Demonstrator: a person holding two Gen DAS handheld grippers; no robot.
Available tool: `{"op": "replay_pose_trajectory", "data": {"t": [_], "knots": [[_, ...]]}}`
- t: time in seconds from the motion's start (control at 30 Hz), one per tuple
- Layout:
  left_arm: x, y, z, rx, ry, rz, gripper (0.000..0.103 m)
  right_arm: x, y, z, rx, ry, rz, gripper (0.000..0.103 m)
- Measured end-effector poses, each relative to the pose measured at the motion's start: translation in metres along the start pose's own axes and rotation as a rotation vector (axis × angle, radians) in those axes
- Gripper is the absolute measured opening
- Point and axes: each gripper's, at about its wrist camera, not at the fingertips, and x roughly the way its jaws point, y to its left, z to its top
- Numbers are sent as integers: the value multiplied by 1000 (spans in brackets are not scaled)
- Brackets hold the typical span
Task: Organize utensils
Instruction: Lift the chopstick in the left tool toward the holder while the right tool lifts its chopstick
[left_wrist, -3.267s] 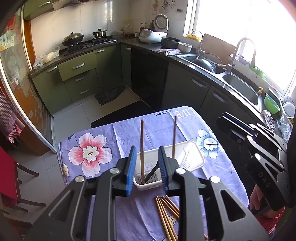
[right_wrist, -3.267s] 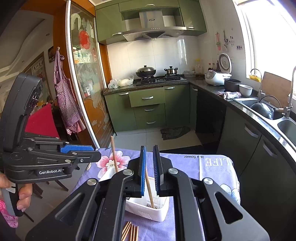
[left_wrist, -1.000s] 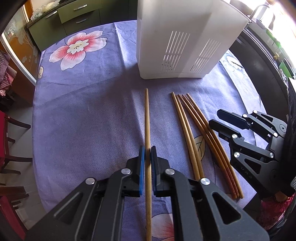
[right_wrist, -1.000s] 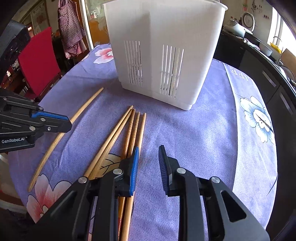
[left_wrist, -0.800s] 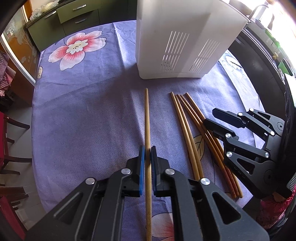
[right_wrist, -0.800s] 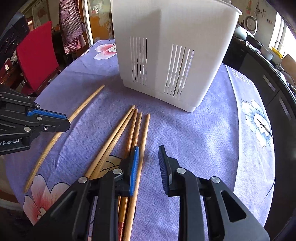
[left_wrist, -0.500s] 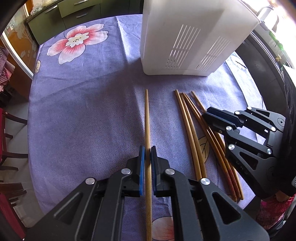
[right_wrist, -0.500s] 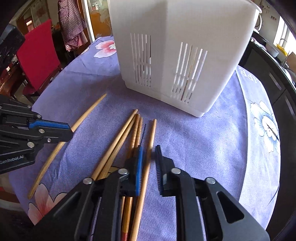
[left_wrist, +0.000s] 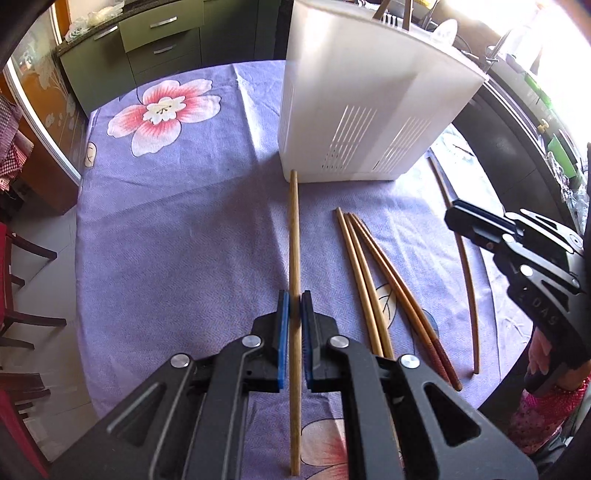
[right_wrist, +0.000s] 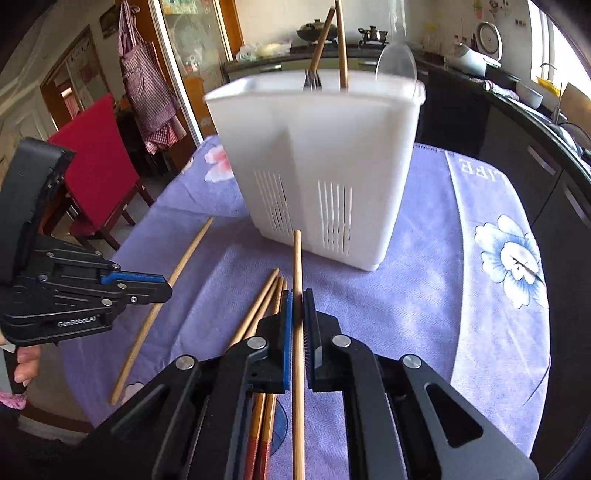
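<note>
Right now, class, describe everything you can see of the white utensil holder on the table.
The white utensil holder is a tall, plastic-looking box with an open top, a vertical crease down its front and groups of narrow vertical slots low on its walls. It stands upright on the purple floral tablecloth. Two wooden chopsticks, a fork-like utensil and a pale spoon stick out of the top. No gripper touches it.

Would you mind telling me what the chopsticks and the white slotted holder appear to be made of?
The pale chopstick clamped in the left tool, like the one in the right tool, looks like bare bamboo or wood: matte tan with faint grain. The white slotted utensil holder looks like moulded plastic: smooth, slightly translucent walls with cut vent slits.
</note>
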Motion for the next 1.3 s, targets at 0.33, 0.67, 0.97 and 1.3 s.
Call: {"op": "replay_pose_trajectory", "data": {"t": [0.33, 0.67, 0.97, 1.3], "knots": [[-63, -7, -6, 33, -131, 5, 7, -97, 3, -5, 10, -200, 16, 6], [-103, -13, -21, 60, -214, 15, 7, -138, 14, -30, 3, -283, 18, 6], [-114, -17, -18, 69, -238, 12, 7, -140, 12, -28, 6, -307, 27, 6], [-137, -24, 5, 90, -272, -26, 7, -160, 8, 2, 15, -389, 48, 6]]}}
